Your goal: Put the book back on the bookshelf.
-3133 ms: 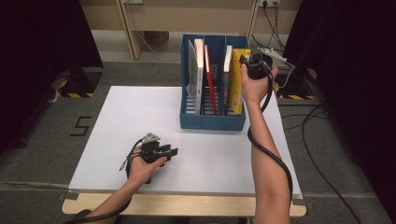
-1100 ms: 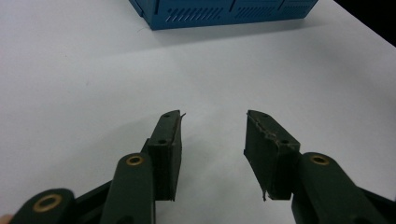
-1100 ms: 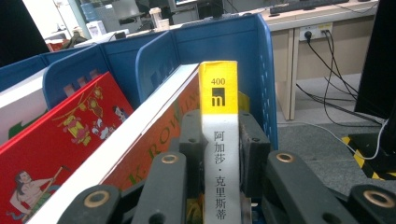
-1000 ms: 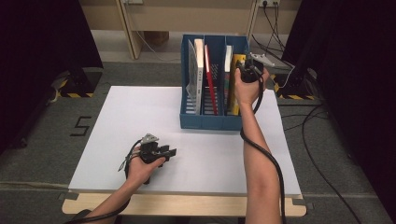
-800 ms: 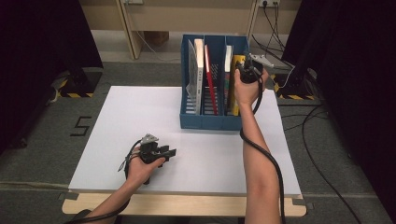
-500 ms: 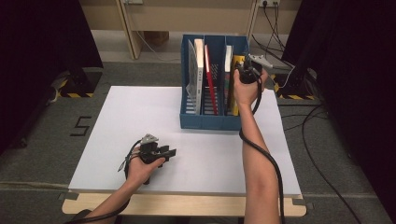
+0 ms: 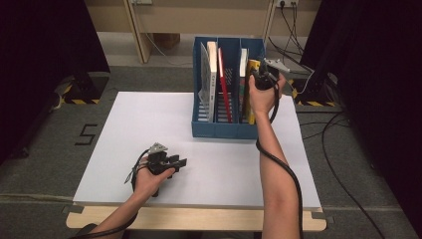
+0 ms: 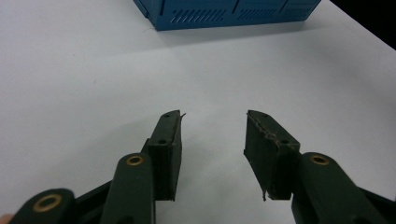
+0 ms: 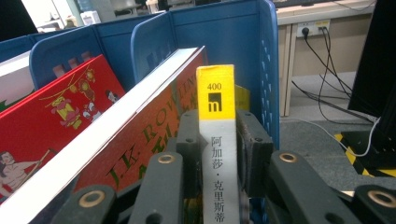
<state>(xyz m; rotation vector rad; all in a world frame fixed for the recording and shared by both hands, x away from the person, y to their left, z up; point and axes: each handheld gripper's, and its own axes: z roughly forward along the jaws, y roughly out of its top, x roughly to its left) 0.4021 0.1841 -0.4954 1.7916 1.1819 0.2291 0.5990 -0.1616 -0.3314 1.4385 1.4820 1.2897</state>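
Nearest the person, the left gripper (image 7: pixel 175 162) rests low over the white table (image 7: pixel 124 129), a little in from the near edge. Its jaws stand apart with nothing between them, bare tabletop all around. The left gripper view shows that gap with only white surface in it, and beyond it the slotted lower wall of the blue file rack (image 8: pixel 224 14).

Farther off, the rack (image 7: pixel 224 130) stands toward the table's far edge, right of centre, with a strip of free table on its right side. The right gripper (image 7: pixel 262 75) is at the rack's rightmost compartment, where the yellow-spined book (image 7: pixel 251 89) stands upright on edge, its long axis vertical, beside the compartment's outer wall.

The right gripper view gives what the high view cannot: the jaws flank the book's narrow spine (image 9: pixel 215 140), pads against its two covers, so the book is grasped, though the jaws have just been easing open a little. The spine faces the camera, yellow top uppermost. Just left of it leans an orange-covered book (image 9: pixel 140 130), then a red picture book (image 9: pixel 51 112) past the divider.
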